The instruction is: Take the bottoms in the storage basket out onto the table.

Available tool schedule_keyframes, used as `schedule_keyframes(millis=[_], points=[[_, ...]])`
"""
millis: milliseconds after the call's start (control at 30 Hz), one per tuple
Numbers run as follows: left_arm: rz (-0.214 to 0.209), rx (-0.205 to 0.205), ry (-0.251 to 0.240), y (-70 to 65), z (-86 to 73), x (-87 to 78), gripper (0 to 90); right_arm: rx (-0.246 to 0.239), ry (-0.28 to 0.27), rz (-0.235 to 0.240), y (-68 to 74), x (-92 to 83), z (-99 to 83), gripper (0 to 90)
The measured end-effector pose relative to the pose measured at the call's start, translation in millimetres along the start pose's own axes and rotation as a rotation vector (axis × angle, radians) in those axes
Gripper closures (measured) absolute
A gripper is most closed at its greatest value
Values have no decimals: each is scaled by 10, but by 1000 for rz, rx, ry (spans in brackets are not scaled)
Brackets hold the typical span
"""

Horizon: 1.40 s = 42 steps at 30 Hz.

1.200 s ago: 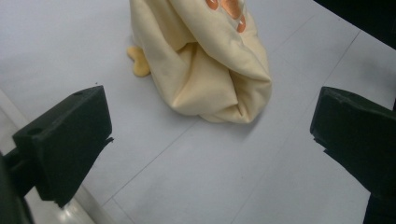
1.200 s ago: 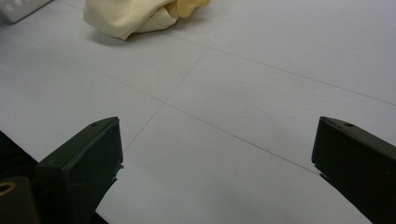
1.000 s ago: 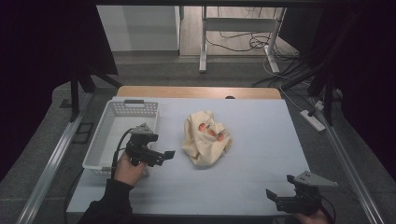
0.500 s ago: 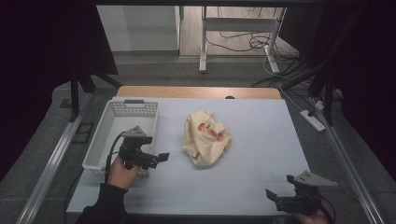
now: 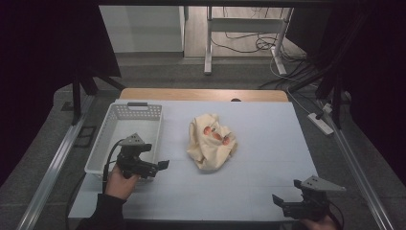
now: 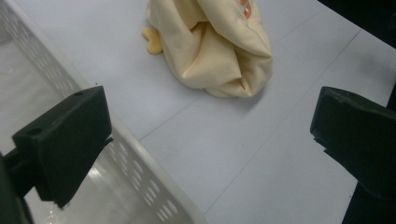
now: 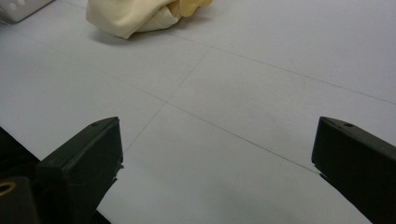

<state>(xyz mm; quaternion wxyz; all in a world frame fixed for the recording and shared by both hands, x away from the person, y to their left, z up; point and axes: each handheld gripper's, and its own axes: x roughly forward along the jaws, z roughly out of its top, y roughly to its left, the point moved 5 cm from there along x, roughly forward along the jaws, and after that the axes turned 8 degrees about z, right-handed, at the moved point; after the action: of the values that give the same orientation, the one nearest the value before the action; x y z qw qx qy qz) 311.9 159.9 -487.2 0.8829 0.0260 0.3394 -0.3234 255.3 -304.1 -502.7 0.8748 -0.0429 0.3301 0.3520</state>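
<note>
At the desk's left edge sits a white perforated basket (image 5: 125,125), holding nothing visible. The left gripper (image 5: 154,166) hovers at the basket's near right corner, jaws wide apart and holding nothing. A crumpled cream cloth (image 5: 211,141) with small orange patches lies mid-desk. The right gripper (image 5: 283,205) waits by the near right corner, jaws likewise spread and unloaded. No grasp has begun; next, probably, a gripper must reach the cloth and pinch a fold.
</note>
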Motion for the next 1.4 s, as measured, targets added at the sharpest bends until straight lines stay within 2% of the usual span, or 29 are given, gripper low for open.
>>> schedule_keyframes(millis=[233, 633, 833, 1400], points=[[0, -16, -7, 22, -79, -66, 0, -19, 8, 5, 17, 8, -1, 24], [17, -45, -22, 60, -222, -216, 0, -11, 8, -2, 10, 10, -1, 24], [11, -56, -24, 73, -294, -262, 0, -9, 9, -7, 6, 11, -2, 24], [50, -76, -27, 103, -479, -394, 0, -9, 14, -10, 9, 16, -2, 24]])
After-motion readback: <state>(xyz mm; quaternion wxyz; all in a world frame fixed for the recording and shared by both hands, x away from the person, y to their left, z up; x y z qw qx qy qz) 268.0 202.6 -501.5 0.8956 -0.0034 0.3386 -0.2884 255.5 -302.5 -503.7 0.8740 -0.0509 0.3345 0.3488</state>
